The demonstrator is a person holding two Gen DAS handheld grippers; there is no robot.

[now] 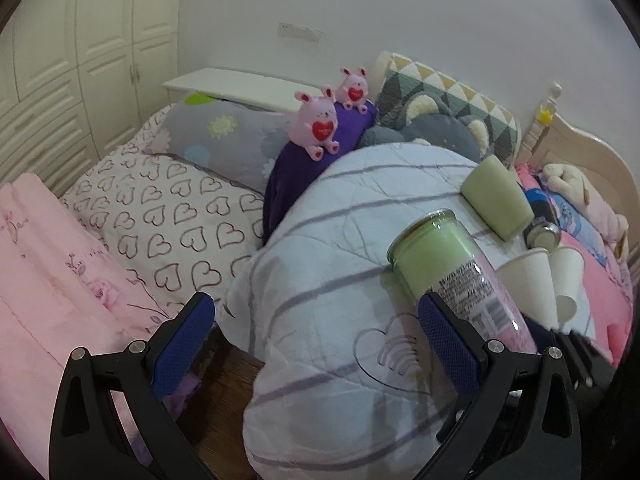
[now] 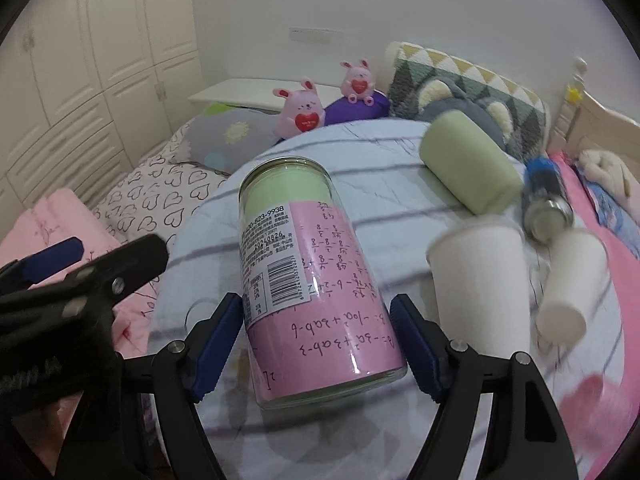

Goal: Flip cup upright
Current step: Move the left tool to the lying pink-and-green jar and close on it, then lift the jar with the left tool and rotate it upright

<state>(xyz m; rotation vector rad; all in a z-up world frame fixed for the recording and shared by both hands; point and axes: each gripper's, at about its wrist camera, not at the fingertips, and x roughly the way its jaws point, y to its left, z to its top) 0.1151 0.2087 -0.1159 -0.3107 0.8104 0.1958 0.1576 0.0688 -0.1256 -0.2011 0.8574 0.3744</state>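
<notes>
A glass cup with a pink label and pale green inside lies on its side on a round table covered by a light striped cloth. My right gripper is open, its blue pads on either side of the cup's near end, with small gaps. The cup also shows in the left wrist view, just behind the right finger. My left gripper is open and empty, to the left of the cup over the cloth's edge.
Two white paper cups, a green cup on its side and a blue can lie right of the glass cup. A bed with pillows, pink plush toys and a pink quilt lies left and behind.
</notes>
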